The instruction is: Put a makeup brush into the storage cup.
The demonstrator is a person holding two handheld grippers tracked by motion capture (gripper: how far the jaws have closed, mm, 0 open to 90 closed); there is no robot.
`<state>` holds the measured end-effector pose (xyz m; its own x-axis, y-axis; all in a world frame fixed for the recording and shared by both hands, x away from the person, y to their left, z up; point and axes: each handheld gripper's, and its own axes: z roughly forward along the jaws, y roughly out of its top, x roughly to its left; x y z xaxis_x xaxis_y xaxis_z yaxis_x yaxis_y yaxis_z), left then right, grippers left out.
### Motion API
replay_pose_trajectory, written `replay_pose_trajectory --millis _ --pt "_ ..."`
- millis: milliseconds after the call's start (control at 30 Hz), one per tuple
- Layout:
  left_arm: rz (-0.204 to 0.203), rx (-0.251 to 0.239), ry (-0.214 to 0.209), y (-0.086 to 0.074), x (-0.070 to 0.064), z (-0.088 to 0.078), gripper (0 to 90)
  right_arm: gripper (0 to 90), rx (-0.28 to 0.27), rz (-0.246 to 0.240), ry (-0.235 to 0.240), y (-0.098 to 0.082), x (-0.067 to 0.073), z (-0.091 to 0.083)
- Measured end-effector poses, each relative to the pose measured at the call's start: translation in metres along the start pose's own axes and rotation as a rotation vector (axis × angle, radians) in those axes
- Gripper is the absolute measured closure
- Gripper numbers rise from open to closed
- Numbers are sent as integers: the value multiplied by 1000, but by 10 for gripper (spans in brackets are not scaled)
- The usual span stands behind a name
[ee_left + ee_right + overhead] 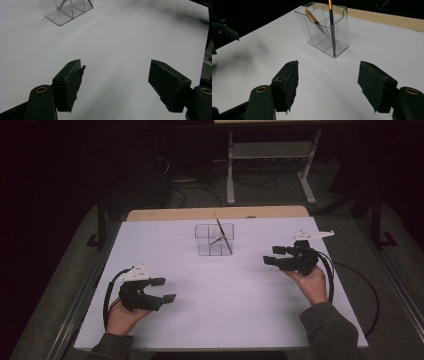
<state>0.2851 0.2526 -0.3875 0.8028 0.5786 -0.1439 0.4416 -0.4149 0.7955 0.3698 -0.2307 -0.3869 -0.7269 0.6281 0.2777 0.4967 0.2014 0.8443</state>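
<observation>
A clear plastic holder [214, 240] with several compartments stands at the far middle of the white table [225, 290]. Two slim tools with orange handles [331, 22] lean inside it, one long and upright, one shorter and tilted. My left gripper [166, 290] rests near the front left, open, nothing between its jaws; the holder [66, 11] lies far ahead of it. My right gripper [272, 255] hovers at the right, pointing left toward the holder [324, 28], open and empty. Open table shows between the jaws of the left gripper [116, 75] and of the right gripper [328, 75].
A wooden strip [215, 213] runs along the table's far edge. Beyond it stand a metal frame's legs [231, 170] and loose cables on a dark floor. Black cables [370, 305] trail from both grippers over the table's sides.
</observation>
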Motion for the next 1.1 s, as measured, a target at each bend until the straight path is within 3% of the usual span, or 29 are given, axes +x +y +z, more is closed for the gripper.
replay_pose_trajectory --millis 1100 --pt "-8 -29 52 -2 5 -13 259 276 -21 16 5 -36 15 -24"
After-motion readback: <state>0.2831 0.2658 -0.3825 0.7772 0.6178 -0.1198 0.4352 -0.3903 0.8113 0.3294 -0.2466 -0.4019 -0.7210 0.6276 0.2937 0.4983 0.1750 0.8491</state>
